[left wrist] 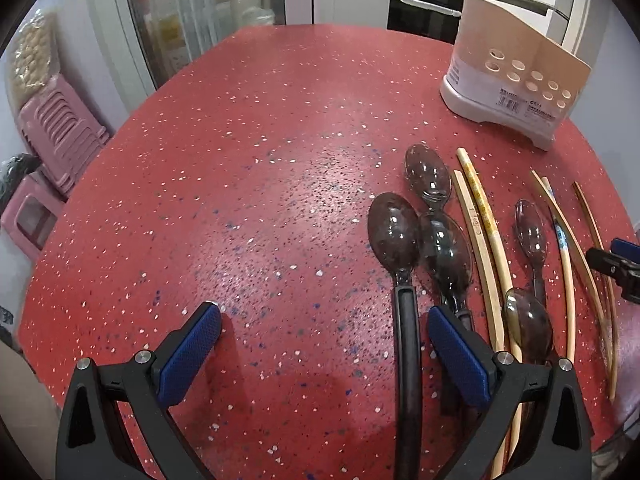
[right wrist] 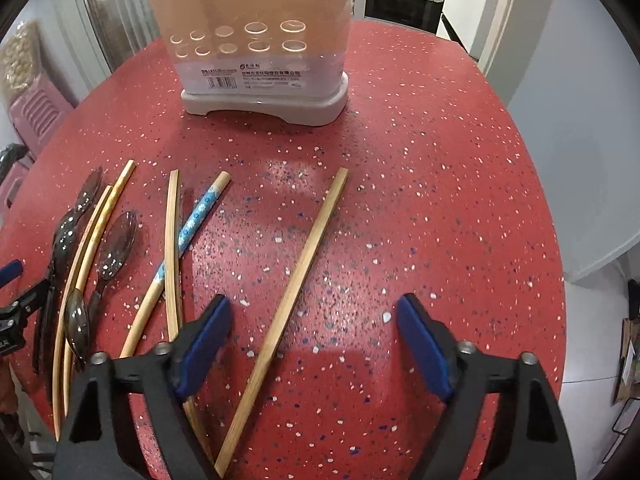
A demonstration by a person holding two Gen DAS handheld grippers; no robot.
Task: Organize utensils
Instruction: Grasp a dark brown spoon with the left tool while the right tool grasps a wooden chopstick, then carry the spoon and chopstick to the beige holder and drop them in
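Several dark translucent plastic spoons and bamboo chopsticks lie on the red speckled table. A beige perforated utensil holder stands at the far right; it also shows in the right wrist view. My left gripper is open and low, and the nearest spoon's black handle lies between its fingers, by the right pad. My right gripper is open over a single bamboo chopstick that lies between its fingers. A blue-patterned chopstick and other chopsticks lie to its left.
Pink plastic stools stand beyond the table's left edge. Kitchen cabinets and an oven are behind the table. The right gripper's tip shows at the right edge of the left wrist view. The table edge curves close on the right.
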